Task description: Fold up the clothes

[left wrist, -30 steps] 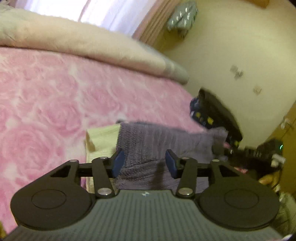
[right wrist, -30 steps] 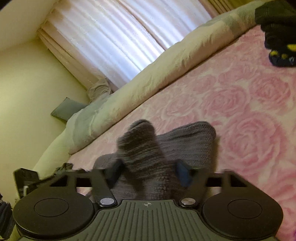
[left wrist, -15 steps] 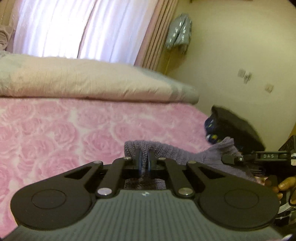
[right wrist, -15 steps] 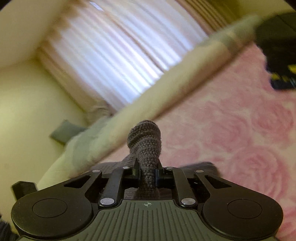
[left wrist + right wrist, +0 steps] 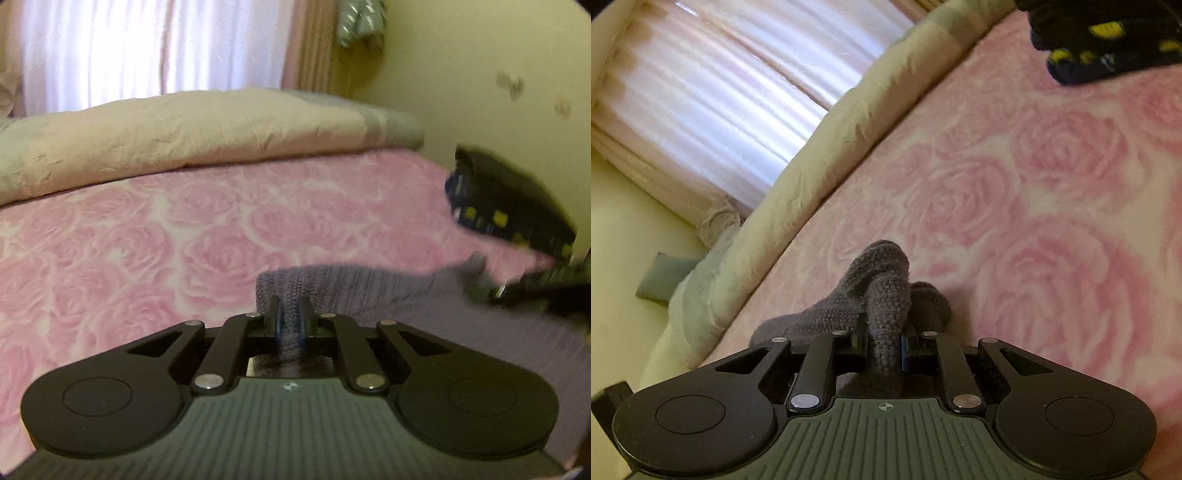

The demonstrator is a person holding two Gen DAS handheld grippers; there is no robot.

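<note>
the grey knitted garment [image 5: 369, 291] lies on the pink rose-patterned blanket [image 5: 147, 236], close in front of you, spread from the middle of the left view toward the right. your left gripper [image 5: 290, 317] has its jaws pressed together on an edge of the knit, a narrow strip of fabric pinched between the blue pads. in the right view your right gripper [image 5: 884, 332] is clamped the same way on a bunched fold of the same garment [image 5: 882, 288], which stands up past the fingertips in a rounded hump, the rest trailing down to the left on the blanket [image 5: 1034, 184].

a dark folded piece with yellow marks [image 5: 509, 206] sits further off on the blanket toward the right, near the yellow wall [image 5: 461, 74]. a pale cream quilt [image 5: 184, 133] lies rolled along the far side of the bed, and behind it hang white curtains [image 5: 92, 51] lit from outside.
</note>
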